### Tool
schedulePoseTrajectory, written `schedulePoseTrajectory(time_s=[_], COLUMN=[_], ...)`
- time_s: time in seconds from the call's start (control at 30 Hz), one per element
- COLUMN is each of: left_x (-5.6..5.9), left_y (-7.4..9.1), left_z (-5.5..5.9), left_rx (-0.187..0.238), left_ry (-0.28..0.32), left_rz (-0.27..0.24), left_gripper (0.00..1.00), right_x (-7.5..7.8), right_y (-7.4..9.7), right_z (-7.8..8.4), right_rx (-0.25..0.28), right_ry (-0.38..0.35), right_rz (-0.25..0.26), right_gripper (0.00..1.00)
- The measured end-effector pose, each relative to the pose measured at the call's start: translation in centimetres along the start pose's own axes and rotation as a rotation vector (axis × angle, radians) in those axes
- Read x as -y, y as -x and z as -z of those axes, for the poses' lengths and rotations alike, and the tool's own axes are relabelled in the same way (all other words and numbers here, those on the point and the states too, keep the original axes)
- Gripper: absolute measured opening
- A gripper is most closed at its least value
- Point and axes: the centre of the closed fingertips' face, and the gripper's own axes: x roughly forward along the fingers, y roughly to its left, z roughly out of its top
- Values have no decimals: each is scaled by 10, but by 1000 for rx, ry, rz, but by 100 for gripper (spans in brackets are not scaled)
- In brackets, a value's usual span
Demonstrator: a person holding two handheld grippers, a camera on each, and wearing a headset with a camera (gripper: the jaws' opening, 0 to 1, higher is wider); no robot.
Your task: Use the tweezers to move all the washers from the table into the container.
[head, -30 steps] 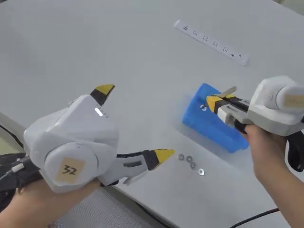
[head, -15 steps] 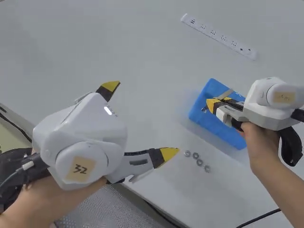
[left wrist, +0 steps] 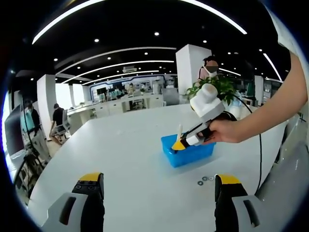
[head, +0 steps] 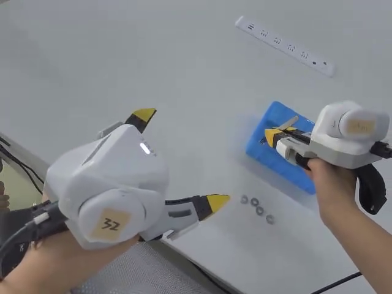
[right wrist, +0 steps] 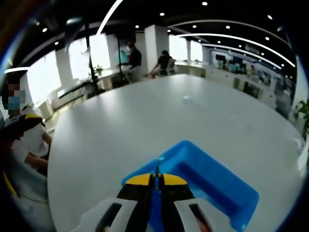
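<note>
Pale grey bench [head: 122,55] carries a blue rectangular plastic container [head: 260,151], over which the right gripper [head: 269,136] hangs with jaws clamped on slim metal tweezers [head: 289,123], four small metal washers [head: 254,203] lying in a row just beside it, while the left gripper [head: 180,158] hovers with jaws wide apart.

The head view looked steeply down on the grey table [head: 122,49], close behind the left gripper [head: 180,158] at lower left and right gripper [head: 274,136] at right. The left gripper view sat low, facing the blue container [left wrist: 188,153] mid-frame. The right gripper view looked past its tweezers [right wrist: 156,175] into that container, shared by all three.
</note>
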Motion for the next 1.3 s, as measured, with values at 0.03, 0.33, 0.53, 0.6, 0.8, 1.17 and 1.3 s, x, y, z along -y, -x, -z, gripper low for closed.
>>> schedulePoseTrajectory(time_s=[0.03, 0.33, 0.53, 0.6, 0.8, 1.17, 1.3], left_x=[0, -2, -2, -2, -3, -6, -6], left_y=[0, 0, 0, 1, 1, 1, 1], left_z=[1, 5, 4, 4, 4, 4, 5], left_rx=[-5, -29, -28, -25, -25, -22, -26], left_ry=[-6, -17, -16, -23, -28, -22, -22], left_rz=[-1, -10, -11, -13, -19, -26, -28], left_gripper=[98, 97, 98, 99, 99, 99, 99], right_x=[-1, -3, 1, 2, -3, -26, -39], right_y=[0, -2, 2, 6, 24, 65, 78], right_z=[0, -2, -5, -9, -20, -39, -35], right_rx=[0, -17, -13, 1, 38, 113, 118], right_ry=[3, 24, 9, 3, -10, -4, -6], right_rz=[-1, 16, 31, 32, 28, -5, -19], right_gripper=[3, 4, 4, 4, 4, 4, 4])
